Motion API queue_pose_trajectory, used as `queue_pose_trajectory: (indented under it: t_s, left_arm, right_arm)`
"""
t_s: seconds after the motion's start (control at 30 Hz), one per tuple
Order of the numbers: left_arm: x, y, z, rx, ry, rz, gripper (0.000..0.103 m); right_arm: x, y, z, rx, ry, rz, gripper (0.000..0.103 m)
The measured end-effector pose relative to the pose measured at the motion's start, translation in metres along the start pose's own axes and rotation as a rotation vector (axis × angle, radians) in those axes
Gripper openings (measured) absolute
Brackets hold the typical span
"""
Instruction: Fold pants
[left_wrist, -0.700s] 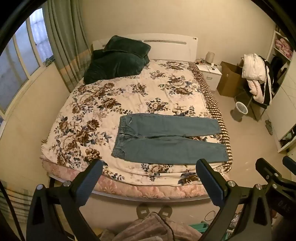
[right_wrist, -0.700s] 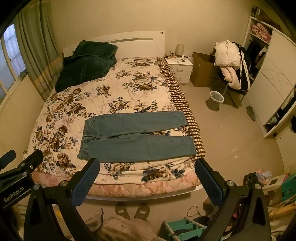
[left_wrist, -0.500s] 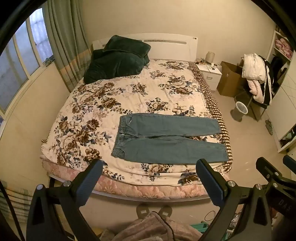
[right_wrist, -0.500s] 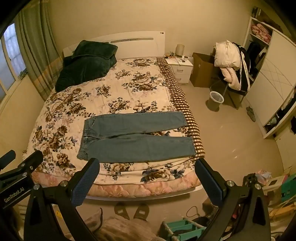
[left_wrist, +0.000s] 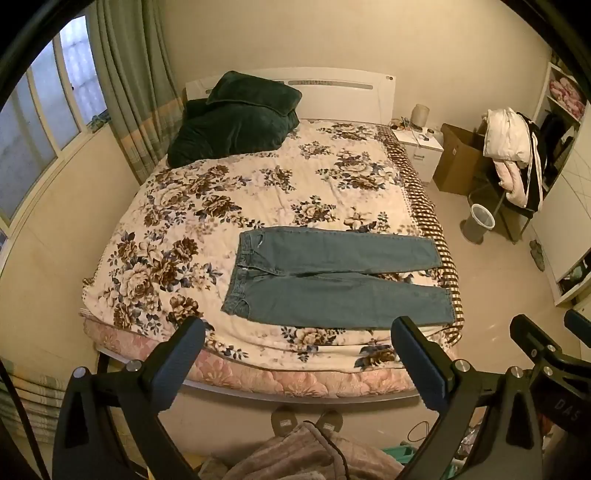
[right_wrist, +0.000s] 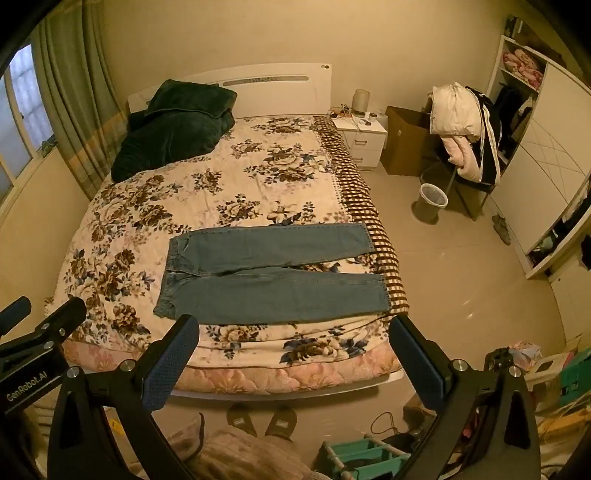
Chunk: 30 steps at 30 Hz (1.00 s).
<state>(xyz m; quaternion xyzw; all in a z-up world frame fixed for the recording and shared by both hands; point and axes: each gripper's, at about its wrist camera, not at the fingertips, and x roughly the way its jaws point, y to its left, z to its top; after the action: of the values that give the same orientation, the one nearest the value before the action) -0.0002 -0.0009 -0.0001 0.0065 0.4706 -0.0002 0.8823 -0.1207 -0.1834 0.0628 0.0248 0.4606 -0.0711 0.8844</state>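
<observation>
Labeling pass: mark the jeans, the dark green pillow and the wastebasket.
jeans (left_wrist: 332, 280): left wrist view, near leg's thigh.
dark green pillow (left_wrist: 236, 122): left wrist view, middle.
wastebasket (right_wrist: 431, 201): right wrist view, side wall.

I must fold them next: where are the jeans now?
In both views the jeans lie flat across the near part of the bed, waist toward the window side, leg ends at the checkered edge.

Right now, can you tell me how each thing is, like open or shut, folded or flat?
Pants: spread flat on the bed, unfolded, legs apart.
Left gripper: open, holding nothing.
Right gripper: open, holding nothing.
Green blanket: bunched up by the headboard.
Curtain: pulled aside, window uncovered.
Cardboard box: open on top.
Jackets: draped over a chair.
Bin: upright.
</observation>
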Motion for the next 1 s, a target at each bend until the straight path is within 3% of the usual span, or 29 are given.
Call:
queue_pose_trajectory:
  t_s: [1.0]
  left_arm:
    - [-0.002, 0.005, -0.001, 0.0, -0.006, 0.0, 0.103]
  right_arm:
    - [-0.008, 0.02, -0.006, 0.006, 0.002, 0.018, 0.103]
